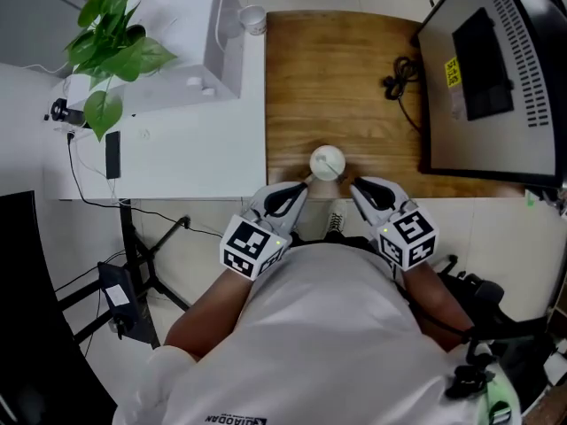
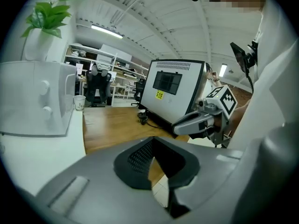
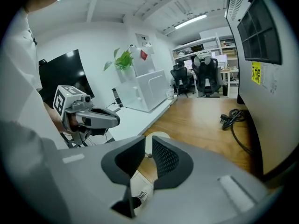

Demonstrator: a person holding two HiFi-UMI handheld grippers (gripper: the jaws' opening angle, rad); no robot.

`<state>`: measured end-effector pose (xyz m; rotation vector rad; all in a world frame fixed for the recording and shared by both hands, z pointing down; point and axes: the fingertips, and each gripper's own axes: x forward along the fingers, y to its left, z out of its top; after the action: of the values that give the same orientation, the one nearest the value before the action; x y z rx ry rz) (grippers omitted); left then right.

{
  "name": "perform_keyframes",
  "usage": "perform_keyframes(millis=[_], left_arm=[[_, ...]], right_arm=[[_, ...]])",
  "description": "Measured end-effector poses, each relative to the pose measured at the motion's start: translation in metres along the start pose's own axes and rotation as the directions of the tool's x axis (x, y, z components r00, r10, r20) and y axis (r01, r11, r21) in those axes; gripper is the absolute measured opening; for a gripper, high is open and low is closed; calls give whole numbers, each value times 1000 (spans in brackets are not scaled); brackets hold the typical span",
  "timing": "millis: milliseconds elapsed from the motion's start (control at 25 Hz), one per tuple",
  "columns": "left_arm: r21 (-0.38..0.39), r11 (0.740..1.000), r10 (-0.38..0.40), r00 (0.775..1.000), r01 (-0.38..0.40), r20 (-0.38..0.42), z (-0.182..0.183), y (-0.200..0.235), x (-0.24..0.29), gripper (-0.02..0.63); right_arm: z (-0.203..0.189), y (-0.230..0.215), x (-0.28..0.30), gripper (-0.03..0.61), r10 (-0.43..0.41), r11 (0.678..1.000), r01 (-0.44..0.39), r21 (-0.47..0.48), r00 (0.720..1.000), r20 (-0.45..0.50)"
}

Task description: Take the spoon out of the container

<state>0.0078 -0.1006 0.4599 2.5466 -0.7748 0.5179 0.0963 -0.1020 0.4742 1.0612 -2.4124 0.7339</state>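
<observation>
A small round white container [image 1: 327,162] stands on the wooden table [image 1: 337,78], close to its front edge. I cannot make out the spoon in it. My left gripper [image 1: 301,187] is just short of the container on its left, fingertips together and nothing held. It also shows in the right gripper view as the left gripper [image 3: 111,120]. My right gripper [image 1: 356,186] is level with it on the container's right. Its jaws stand a narrow gap apart, empty, and the container [image 3: 159,135] shows beyond that gap.
A big dark monitor [image 1: 496,78] fills the table's right side, with a black cable [image 1: 403,82] coiled beside it. To the left is a white desk [image 1: 195,149] with a white appliance [image 1: 195,34], a paper cup [image 1: 253,19] and a green plant [image 1: 111,51].
</observation>
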Motion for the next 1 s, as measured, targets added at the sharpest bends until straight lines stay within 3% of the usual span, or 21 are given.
perform_keyframes(millis=[280,520,1000], left_arm=[[-30,998,-63,997,62,-35,-10,22,3,5],[-48,994,-103,993,101,-56,-19,30,5,5],[-61,991,-126,989,122,-72,-26,40,5,5]], right_arm=[[-7,-13,24,112,-71,987,73,143,997,-18],[-20,-21,41,158,-113,971,125,203,991,-68],[-42,-22,56,161,-117,951,148,273,985,-124]])
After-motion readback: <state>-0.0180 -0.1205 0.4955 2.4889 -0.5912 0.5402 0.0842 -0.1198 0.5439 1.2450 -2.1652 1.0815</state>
